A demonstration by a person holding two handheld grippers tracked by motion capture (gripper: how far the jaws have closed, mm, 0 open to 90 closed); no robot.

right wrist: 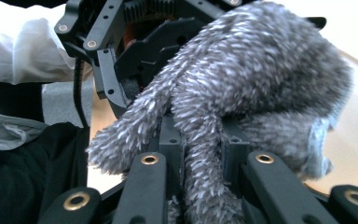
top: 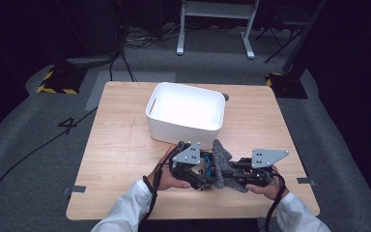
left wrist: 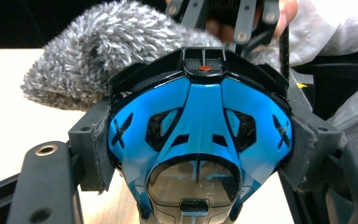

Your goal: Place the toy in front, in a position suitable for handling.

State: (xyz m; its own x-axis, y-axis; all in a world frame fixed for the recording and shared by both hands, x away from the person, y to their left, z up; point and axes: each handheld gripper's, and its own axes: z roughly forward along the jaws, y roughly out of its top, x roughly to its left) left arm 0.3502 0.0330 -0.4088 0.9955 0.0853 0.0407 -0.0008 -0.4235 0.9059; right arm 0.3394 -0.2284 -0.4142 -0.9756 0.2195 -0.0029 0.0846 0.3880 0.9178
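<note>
While the two grippers meet low over the near edge of the pale wooden table [top: 125, 145], we hold both things of the job up off it. Our left gripper [top: 193, 170] has its jaws clamped on the sides of a blue and black moulded-plastic device [left wrist: 200, 135], gripping it firmly enough, we judge, to work on it. Our right gripper [top: 239, 175] has its jaws closed on a shaggy grey fabric cover [right wrist: 242, 93], pinching a fold and draping the rest over the far end of the device, as if to pull it on. The white rectangular plastic bin [top: 186, 112] stands just beyond. We cannot make out what the device is, and the cover hides where the two meet.
</note>
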